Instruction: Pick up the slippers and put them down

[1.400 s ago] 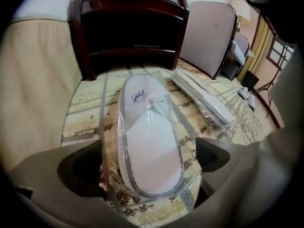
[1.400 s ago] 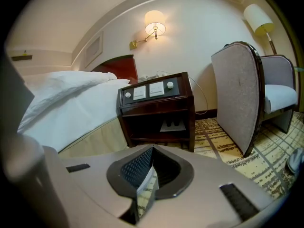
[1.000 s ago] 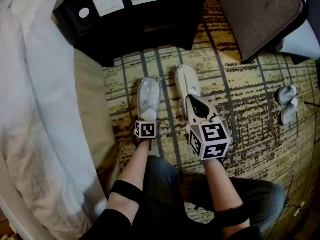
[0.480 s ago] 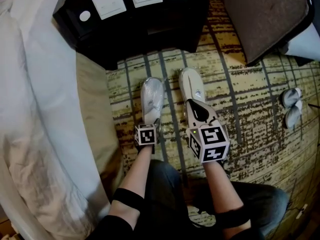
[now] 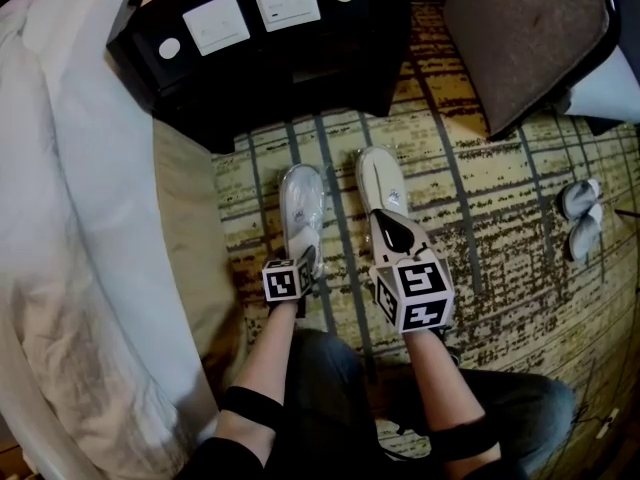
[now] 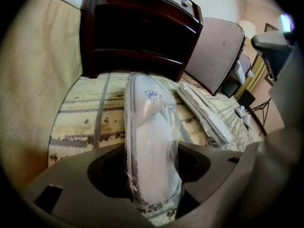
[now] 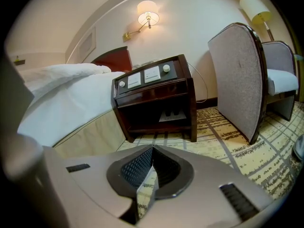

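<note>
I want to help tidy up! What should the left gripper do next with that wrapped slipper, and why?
Probably finish the squeeze before lifting. The left gripper has the wrapped slipper between its jaws, which are closing and already touch its wrap on both sides, while the slipper's toe looks to lie on the carpet. A firmer pinch should keep it from sliding out.

My right gripper (image 5: 386, 218) hides the near end of the right slipper (image 5: 380, 178); print on the left slipper (image 6: 152, 141) is too small to read.
</note>
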Motion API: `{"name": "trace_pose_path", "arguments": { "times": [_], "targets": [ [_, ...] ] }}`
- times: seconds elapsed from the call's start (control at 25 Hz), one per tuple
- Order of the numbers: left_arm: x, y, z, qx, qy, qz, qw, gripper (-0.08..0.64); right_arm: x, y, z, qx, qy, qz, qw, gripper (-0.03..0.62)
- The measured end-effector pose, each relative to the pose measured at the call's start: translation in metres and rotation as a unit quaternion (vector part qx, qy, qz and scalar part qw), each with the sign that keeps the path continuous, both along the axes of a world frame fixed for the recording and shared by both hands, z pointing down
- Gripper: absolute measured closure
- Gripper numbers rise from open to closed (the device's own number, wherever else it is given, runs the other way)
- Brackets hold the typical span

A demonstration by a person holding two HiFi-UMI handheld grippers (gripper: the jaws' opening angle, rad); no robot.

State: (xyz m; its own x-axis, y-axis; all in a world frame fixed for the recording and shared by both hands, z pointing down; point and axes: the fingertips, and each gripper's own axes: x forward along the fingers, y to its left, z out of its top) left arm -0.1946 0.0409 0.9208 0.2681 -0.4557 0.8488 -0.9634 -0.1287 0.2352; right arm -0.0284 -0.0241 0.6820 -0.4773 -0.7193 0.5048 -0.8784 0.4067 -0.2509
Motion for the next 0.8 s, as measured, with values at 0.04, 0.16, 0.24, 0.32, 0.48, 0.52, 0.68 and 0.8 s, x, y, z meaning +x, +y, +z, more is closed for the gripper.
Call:
{"name": "trace_pose_path", "arguments": {
  "times": [0.04,0.16,0.24,0.32,0.48,0.52,0.68,0.8],
  "targets": [
    [0.000,0.000,-0.002,0.002,0.011,-0.002,0.9999,0.308,-0.001,0.000,0.000,0.000,0.000,-0.001,1.000,0.592],
    [-0.001,-0.003,-0.011,0.009,0.038,-0.013,0.9991,0.314,-0.004,0.001,-0.001,0.000,-0.002,-0.003,1.000,0.592],
    [-0.002,-0.006,-0.020,0.016,0.052,-0.020,0.9983,0.316,-0.005,0.001,0.001,-0.001,-0.002,-0.004,1.000,0.592],
    [-0.004,-0.011,-0.031,0.023,0.064,-0.022,0.9975,0.318,-0.008,0.002,0.000,-0.001,-0.004,-0.006,1.000,0.592],
    [-0.010,-0.032,-0.061,0.031,0.094,-0.028,0.9947,0.318,-0.015,0.001,-0.005,0.001,-0.007,-0.012,1.000,0.592],
    [-0.013,-0.039,-0.069,0.034,0.099,-0.032,0.9940,0.319,-0.017,0.000,-0.006,0.003,-0.008,-0.014,1.000,0.592],
    [-0.032,-0.073,-0.099,0.045,0.106,-0.051,0.9920,0.319,-0.025,-0.004,-0.010,0.008,-0.012,-0.021,1.000,0.592],
    [-0.040,-0.103,-0.117,0.051,0.119,-0.054,0.9901,0.319,-0.029,-0.006,-0.012,0.011,-0.012,-0.025,1.000,0.592]
  ]
}}
